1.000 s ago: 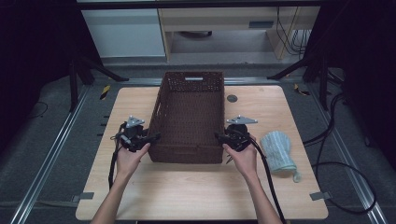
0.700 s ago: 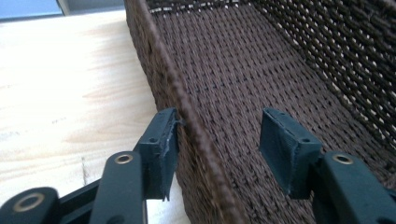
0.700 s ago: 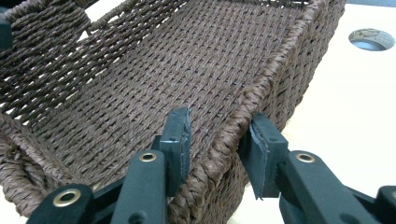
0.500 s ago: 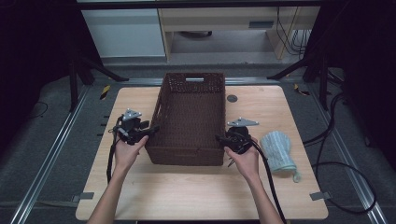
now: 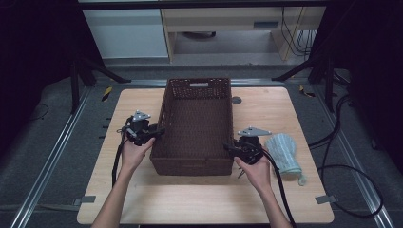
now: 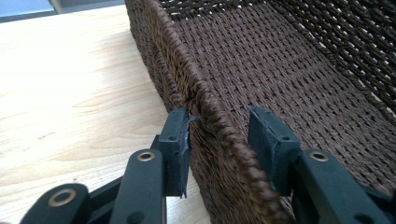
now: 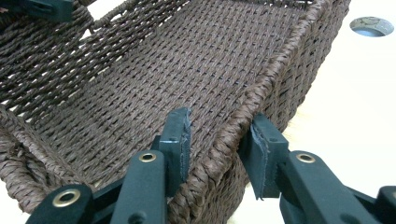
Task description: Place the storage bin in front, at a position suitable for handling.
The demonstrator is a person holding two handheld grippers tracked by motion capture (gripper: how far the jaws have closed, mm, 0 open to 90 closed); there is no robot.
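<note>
Dark room, light wooden counter mid-frame in the high view, rails and cables on the floor around it. Brown woven basket sits centre of the counter, long axis running up-frame, empty inside. Each hand has a tool straddling one long wall near the lower end of the basket, so it can be gripped from both sides at once, likely for a two-handed lift or shift.

Left tool: jaws either side of the rim, outer pad touching the weave, inner pad with a visible gap to the wall. Jaws have just been closing with the rim between them, but the grip is not yet made. In the high view it sits at the left wall, centre-left.

Right tool: also astride the rim, outer pad against the outside of the wall, inner pad close to the inside face; can't tell if it really pinches. High view puts it at the lower right of the basket.

Pale blue knitted mitt lies right of the basket, apart from it, just beside the right hand. Small round hole in the counter at upper right of the basket.
</note>
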